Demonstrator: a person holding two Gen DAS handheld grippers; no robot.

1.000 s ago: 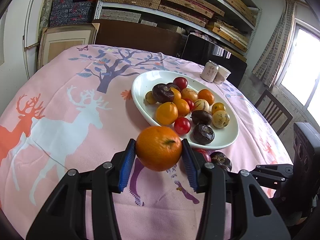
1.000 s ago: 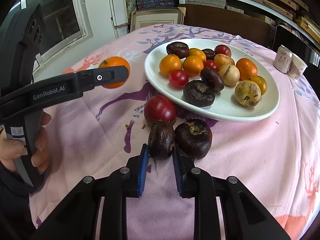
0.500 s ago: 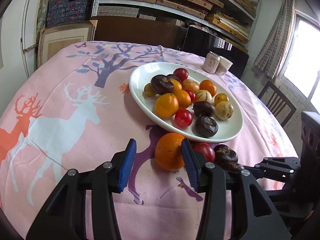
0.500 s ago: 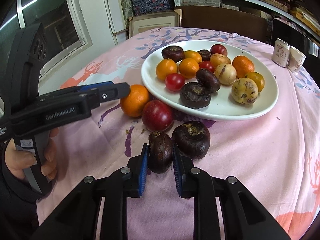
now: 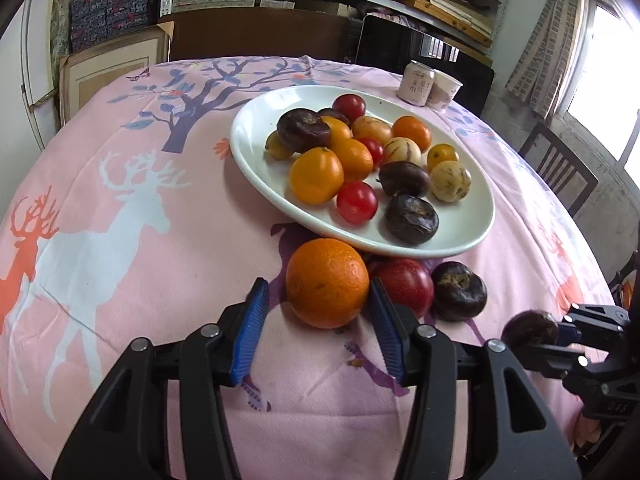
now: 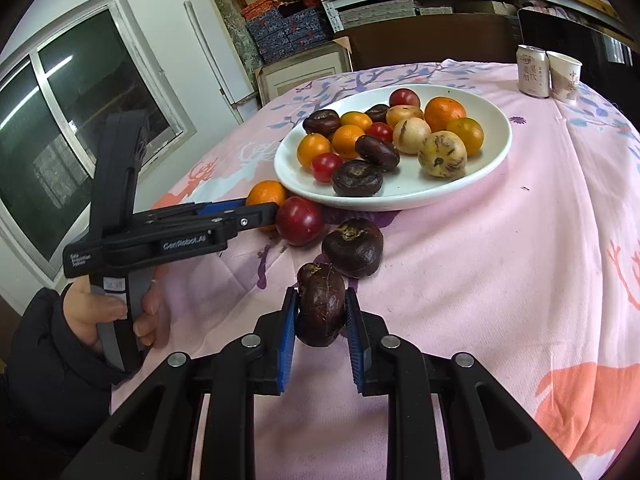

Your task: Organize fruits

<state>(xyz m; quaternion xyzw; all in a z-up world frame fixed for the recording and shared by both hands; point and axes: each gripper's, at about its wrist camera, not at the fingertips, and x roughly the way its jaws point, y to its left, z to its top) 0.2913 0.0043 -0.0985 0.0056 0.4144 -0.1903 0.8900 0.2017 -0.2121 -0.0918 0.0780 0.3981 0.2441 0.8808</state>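
Left wrist view: the left gripper (image 5: 316,332) points down at the pink deer-print tabletop (image 5: 120,240). Its jaws have just been opening and now stand apart around a loose orange (image 5: 327,282), which sits on the cloth; the left pad is clear of it, the right pad is at its edge. Just right of the orange lie one red fruit (image 5: 406,282) and one dark brown fruit (image 5: 459,290), all three against the near rim of the white oval plate (image 5: 256,136). On the plate I count thirteen fruits: six orange or yellow, three dark brown, two small red and two pale speckled ones, with a fourteenth dark one half hidden at the back. One can (image 5: 416,87) and one paper cup (image 5: 445,89) stand beyond the plate. At the right edge the right gripper (image 5: 560,330) carries a second dark fruit (image 5: 529,330).

Right wrist view: the right gripper (image 6: 322,320) is clamped tight on that dark brown fruit (image 6: 321,305), lifted off the cloth. Ahead lie the other dark brown fruit (image 6: 352,247), the red fruit (image 6: 299,221) and the orange (image 6: 266,194) by the plate (image 6: 500,140). The person's left hand (image 6: 108,316) holds the left gripper (image 6: 256,210), its fingers flanking the orange.
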